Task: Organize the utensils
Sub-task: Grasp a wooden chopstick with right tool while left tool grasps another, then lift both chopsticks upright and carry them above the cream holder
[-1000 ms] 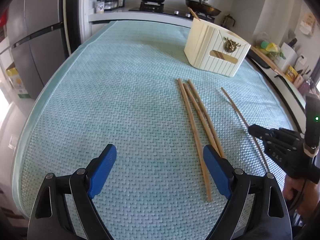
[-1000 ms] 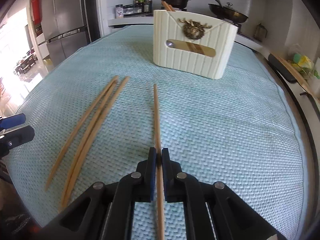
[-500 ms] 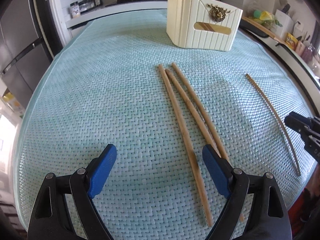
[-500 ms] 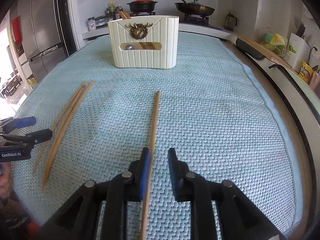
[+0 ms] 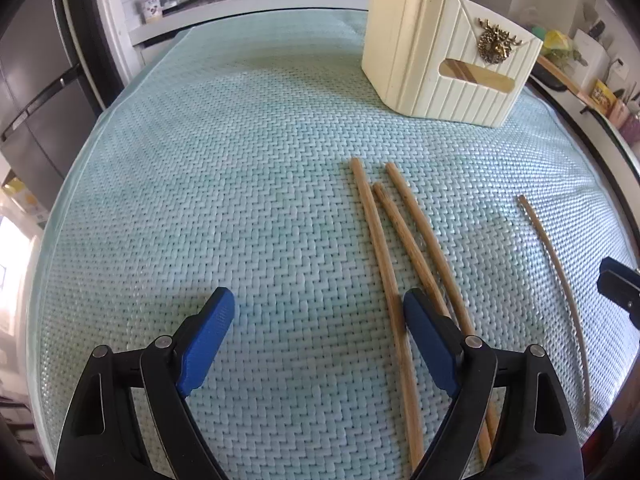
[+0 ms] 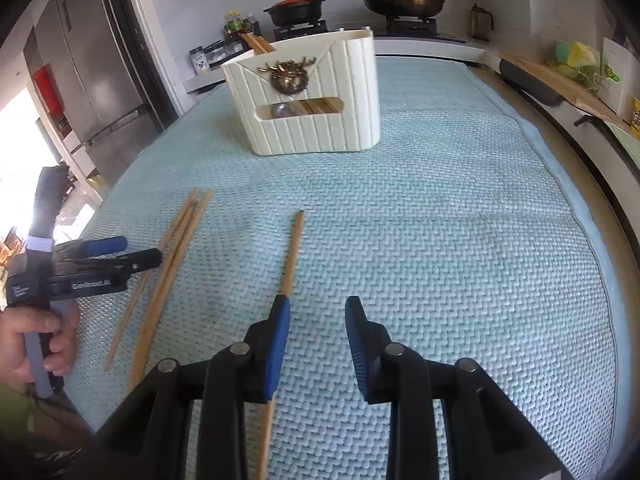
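Three wooden chopsticks lie side by side on the pale green woven mat. My left gripper hangs open just above them, its right finger over their near halves and nothing between its pads. A fourth chopstick lies alone to the right. My right gripper is over its near end with its jaws opening; the stick runs under the left finger, outside the gap. The cream holder stands at the back with chopsticks inside. In the right wrist view the left gripper sits over the three chopsticks.
A hand grips the left tool at the mat's left edge. Behind the mat are a stove with a red-lidded pot and a pan. A fridge stands at the left, and counter clutter lines the right.
The right gripper has let go of the single chopstick, which now lies on the mat, and shifted right. The left gripper has moved closer to the three chopsticks and lower.
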`<state>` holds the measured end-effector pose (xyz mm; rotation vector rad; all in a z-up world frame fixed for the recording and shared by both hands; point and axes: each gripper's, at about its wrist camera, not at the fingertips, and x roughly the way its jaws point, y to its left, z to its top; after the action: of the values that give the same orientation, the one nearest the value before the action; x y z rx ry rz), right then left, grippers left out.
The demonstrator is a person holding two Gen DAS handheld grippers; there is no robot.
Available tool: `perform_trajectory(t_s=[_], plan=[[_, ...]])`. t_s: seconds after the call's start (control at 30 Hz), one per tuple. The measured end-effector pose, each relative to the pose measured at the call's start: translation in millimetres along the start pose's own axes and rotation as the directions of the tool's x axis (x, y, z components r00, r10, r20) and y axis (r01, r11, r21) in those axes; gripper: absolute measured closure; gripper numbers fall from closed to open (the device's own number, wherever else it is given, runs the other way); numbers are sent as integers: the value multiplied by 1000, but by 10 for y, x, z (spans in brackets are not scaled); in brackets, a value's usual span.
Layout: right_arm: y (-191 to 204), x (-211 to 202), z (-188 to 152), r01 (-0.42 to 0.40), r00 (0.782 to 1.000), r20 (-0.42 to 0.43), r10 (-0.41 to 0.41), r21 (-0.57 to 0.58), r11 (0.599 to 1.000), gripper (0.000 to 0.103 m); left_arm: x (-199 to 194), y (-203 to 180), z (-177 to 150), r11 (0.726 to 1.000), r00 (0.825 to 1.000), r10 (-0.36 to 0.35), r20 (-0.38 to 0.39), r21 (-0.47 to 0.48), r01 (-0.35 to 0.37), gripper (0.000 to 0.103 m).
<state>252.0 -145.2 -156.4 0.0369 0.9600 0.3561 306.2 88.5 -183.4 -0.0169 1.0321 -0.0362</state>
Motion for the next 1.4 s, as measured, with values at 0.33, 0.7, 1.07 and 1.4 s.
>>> perform_trajectory(t_s=[0.33,0.7,1.07,1.4], plan=[[277,658,400,81,990,-99,-98,-166,983,74,217,5,367,1000,999,6,-41,31,-5,25],[215,875,732,80,980,-165,-110,-178,981,96,271,-106,548,996,995,-24,-94,84,32,72],[-35,644,1023,-46,997,-70,43,-47,998,97,99,37,706,995,995,-99,17,15,99,98],[23,-585,1245,-120,966,222,132,-66,991,97,-1168,128,702,986,947,-167,276,19,168,98]])
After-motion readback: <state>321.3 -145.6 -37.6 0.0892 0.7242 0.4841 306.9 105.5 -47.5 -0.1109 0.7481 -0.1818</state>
